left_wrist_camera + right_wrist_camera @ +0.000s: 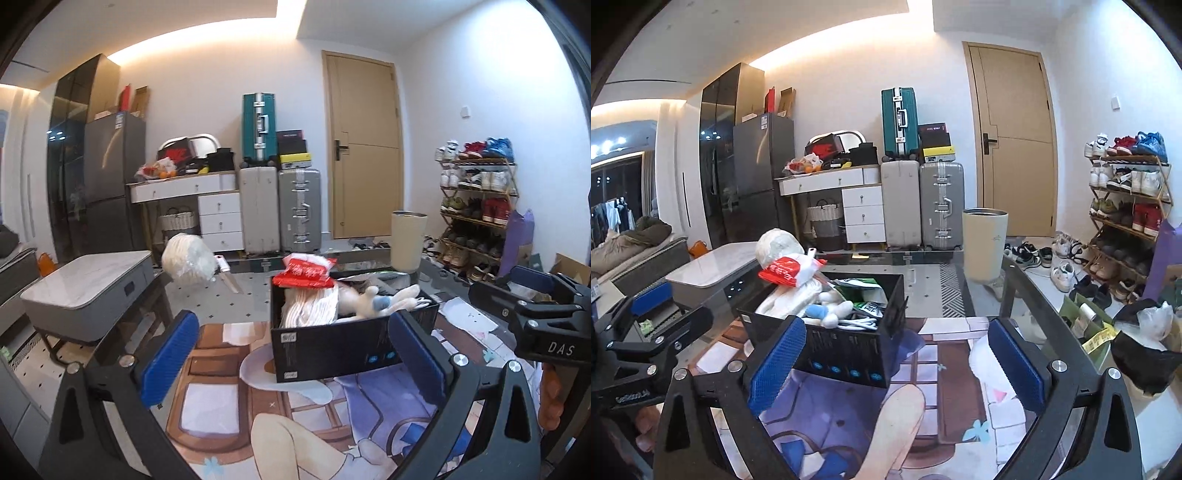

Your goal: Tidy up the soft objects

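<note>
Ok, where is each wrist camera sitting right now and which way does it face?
Left wrist: on the left hand-held gripper, low over the table mat, facing the black box and the door beyond; its own open blue fingers show, with the right hand-held gripper at right.
Right wrist: on the right hand-held gripper, right of the other, facing the box from its right corner; open fingers show, left hand-held gripper at left.
Shared: box, plush toy, cream bin, suitcases, door.

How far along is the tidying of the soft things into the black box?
Mostly done, it seems: the black box already holds the plush toy, white cloth and a red-and-white packet on top. Nothing is in hand; left gripper and right gripper are open. The white bundle remains outside.
</note>
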The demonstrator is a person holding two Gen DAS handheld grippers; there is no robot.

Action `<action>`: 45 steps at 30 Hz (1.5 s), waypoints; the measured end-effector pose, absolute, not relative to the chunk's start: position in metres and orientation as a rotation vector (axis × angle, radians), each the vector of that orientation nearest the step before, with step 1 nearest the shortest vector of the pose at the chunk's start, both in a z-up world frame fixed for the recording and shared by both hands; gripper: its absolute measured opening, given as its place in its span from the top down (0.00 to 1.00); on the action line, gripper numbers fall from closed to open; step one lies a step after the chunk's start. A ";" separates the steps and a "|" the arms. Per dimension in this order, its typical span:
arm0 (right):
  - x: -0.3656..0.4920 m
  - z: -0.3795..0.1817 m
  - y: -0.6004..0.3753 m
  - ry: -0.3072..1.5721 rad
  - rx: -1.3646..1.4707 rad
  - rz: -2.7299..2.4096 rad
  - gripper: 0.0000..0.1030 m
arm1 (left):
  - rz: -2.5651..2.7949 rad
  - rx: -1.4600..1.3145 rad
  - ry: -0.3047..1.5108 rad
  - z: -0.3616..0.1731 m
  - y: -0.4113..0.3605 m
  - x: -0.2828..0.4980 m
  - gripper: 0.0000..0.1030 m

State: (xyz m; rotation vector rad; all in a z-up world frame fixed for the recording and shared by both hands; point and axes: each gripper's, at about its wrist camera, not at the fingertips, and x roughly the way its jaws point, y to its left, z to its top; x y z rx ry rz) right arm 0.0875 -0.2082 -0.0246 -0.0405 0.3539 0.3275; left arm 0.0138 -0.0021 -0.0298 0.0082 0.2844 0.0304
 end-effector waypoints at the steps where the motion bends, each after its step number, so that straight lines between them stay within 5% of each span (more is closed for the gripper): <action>1: 0.088 -0.026 -0.208 0.351 -0.042 0.325 0.02 | 0.045 0.004 0.283 -0.031 -0.003 0.012 0.00; 45: 0.078 -0.031 -0.191 0.313 -0.097 0.372 0.01 | 0.063 0.002 0.295 -0.038 -0.009 0.014 0.00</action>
